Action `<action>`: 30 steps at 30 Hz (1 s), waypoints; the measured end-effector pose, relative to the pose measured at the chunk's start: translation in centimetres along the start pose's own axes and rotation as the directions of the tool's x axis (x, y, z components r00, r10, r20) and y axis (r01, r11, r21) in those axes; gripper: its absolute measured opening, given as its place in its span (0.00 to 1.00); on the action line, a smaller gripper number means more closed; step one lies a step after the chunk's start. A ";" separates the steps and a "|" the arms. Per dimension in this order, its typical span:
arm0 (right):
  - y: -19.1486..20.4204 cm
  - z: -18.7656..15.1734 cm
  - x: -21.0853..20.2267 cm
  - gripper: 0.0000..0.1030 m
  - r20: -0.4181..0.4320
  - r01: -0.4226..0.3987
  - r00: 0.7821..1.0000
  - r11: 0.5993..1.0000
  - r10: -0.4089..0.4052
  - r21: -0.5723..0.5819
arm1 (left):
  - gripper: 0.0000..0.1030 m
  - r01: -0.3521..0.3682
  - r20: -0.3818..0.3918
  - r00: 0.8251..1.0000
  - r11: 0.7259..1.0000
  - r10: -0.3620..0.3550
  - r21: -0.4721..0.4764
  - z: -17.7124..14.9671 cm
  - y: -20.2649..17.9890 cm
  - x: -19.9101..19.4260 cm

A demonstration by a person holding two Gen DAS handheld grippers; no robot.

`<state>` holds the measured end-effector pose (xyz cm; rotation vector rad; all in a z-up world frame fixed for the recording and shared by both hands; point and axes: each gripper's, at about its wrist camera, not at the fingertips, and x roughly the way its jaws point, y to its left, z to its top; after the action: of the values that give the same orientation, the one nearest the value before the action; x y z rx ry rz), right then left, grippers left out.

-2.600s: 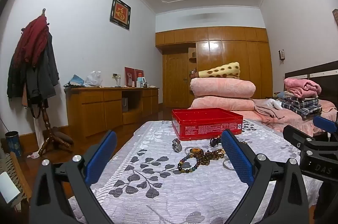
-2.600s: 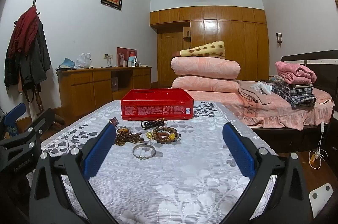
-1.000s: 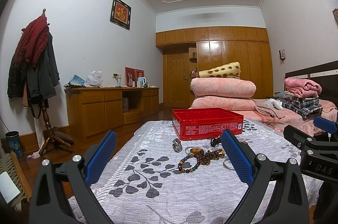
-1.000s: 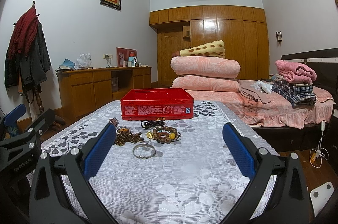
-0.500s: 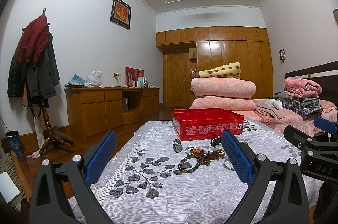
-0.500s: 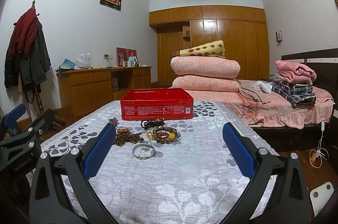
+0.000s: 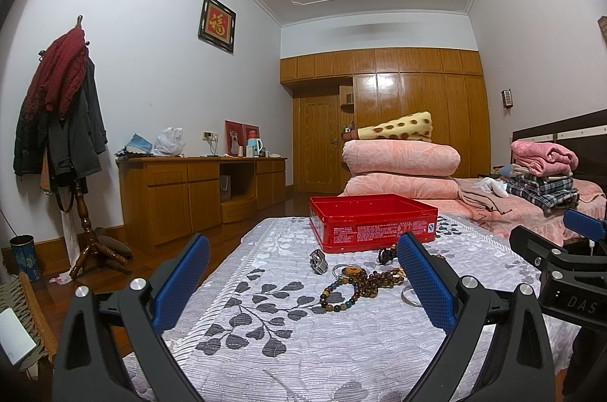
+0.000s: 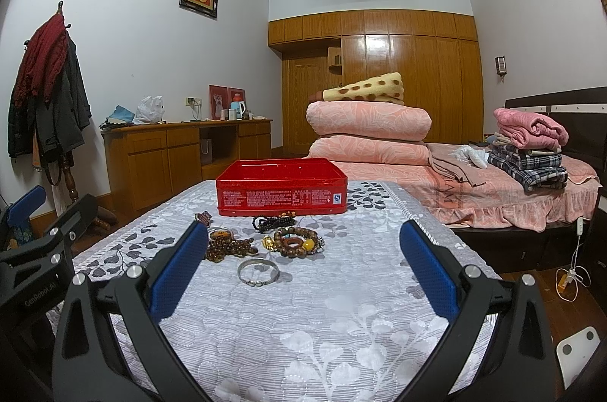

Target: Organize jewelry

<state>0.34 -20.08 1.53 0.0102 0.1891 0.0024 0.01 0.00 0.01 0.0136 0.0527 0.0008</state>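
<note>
Grey leaf-patterned quilted tablecloth (image 8: 303, 318) carries every piece: beaded bracelets (image 8: 299, 241) and silver bangle (image 8: 258, 271) lie before the open red metal tin (image 8: 281, 195), nothing boxed yet; left gripper (image 7: 303, 282) and right gripper (image 8: 299, 273) gape wide, empty.

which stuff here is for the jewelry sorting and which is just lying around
For the job:
- red tin, open
- silver bangle
- brown bead strands
- wooden bead bracelet
- dark bead string
- multicolour bead bracelet
- both tools, left and right, open and empty

Just lying about:
- folded quilts
- stacked clothes
- coats on the stand
</note>
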 end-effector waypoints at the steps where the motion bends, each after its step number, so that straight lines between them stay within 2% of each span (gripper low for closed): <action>1: 0.0 0.0 0.0 0.95 0.000 0.000 1.000 1.000 0.000 0.000 | 0.94 0.000 0.000 1.000 1.000 0.000 0.000 0.0 0.0 0.0; 18: -0.1 -0.1 0.1 0.95 -0.014 0.000 1.000 1.000 0.000 -0.001 | 0.94 -0.001 -0.019 1.000 1.000 0.001 0.001 0.0 -0.2 0.3; 23: -0.5 -0.7 1.8 0.95 -0.087 0.001 0.996 1.000 -0.001 0.000 | 0.94 -0.008 -0.120 0.993 1.000 0.007 -0.003 -0.3 0.8 2.7; 27: -0.9 -1.3 3.1 0.95 -0.159 -0.005 0.987 1.000 0.008 0.018 | 0.94 0.000 -0.210 0.978 1.000 -0.001 -0.003 -1.1 0.9 4.2; 30: -0.9 -1.3 4.1 0.95 -0.195 -0.008 0.981 1.000 0.010 0.013 | 0.94 0.014 -0.291 0.957 1.000 -0.010 0.012 -1.6 0.6 5.8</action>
<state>4.13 -21.00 -0.48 0.0231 0.3853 0.0111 5.73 0.66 -1.86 0.0271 0.3475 -0.0102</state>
